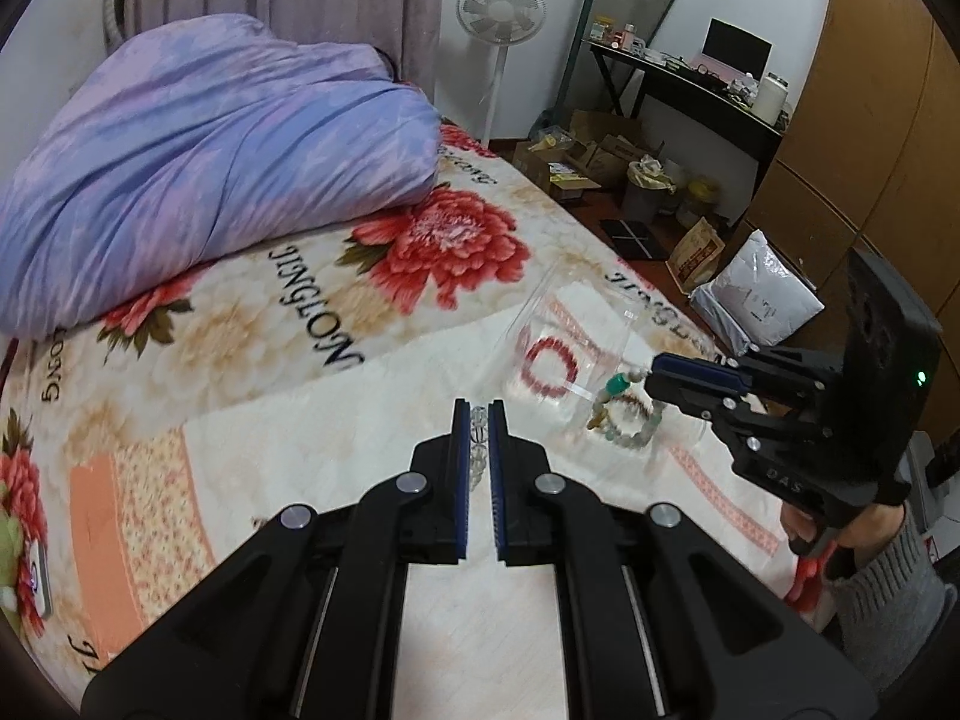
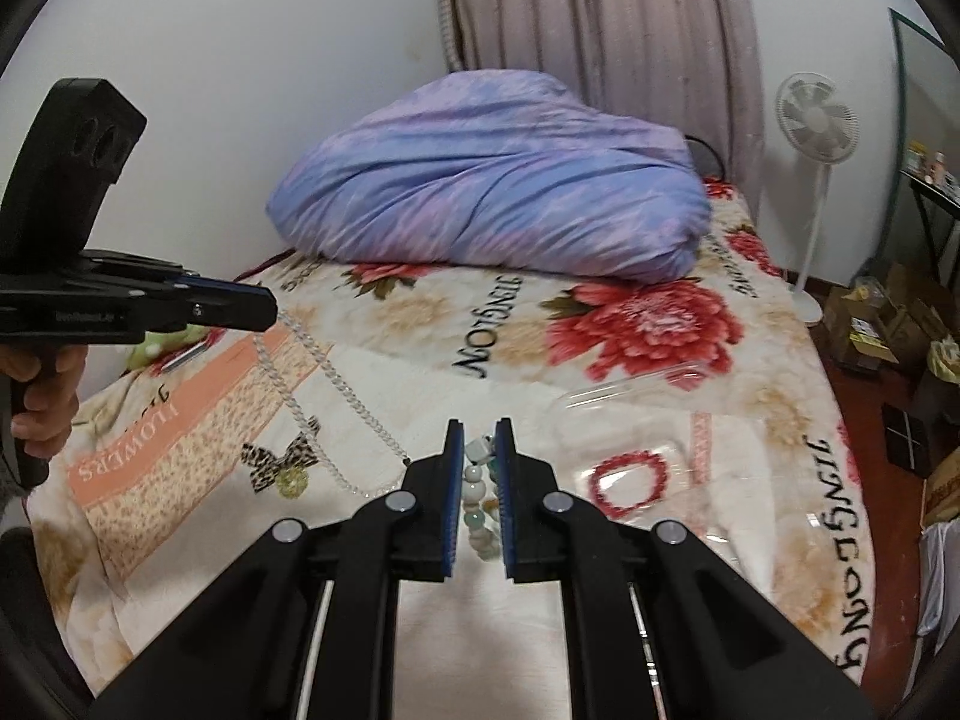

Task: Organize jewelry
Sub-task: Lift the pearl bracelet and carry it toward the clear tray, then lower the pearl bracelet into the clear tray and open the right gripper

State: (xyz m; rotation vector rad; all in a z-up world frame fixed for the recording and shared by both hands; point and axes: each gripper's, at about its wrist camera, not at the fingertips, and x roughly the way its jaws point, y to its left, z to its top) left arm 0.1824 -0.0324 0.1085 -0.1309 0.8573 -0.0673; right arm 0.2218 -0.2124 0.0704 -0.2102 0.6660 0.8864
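My left gripper (image 1: 478,411) is shut on a clear bead necklace (image 1: 478,420); in the right wrist view it (image 2: 273,311) holds the necklace (image 2: 336,384) hanging down to the blanket. My right gripper (image 2: 479,429) is shut on a pale green bead bracelet (image 2: 477,510); in the left wrist view it (image 1: 651,375) holds the bracelet (image 1: 630,426) over a clear plastic box (image 1: 540,312). A red bead bracelet (image 1: 549,366) lies inside that box (image 2: 624,396), also seen in the right wrist view (image 2: 636,480).
A leopard-print bow hair tie (image 2: 279,462) with a yellow-green bead lies on the floral blanket (image 1: 240,360). A rolled purple duvet (image 1: 198,156) fills the far side of the bed. A fan (image 1: 501,6), boxes and a desk stand beyond the bed's right edge.
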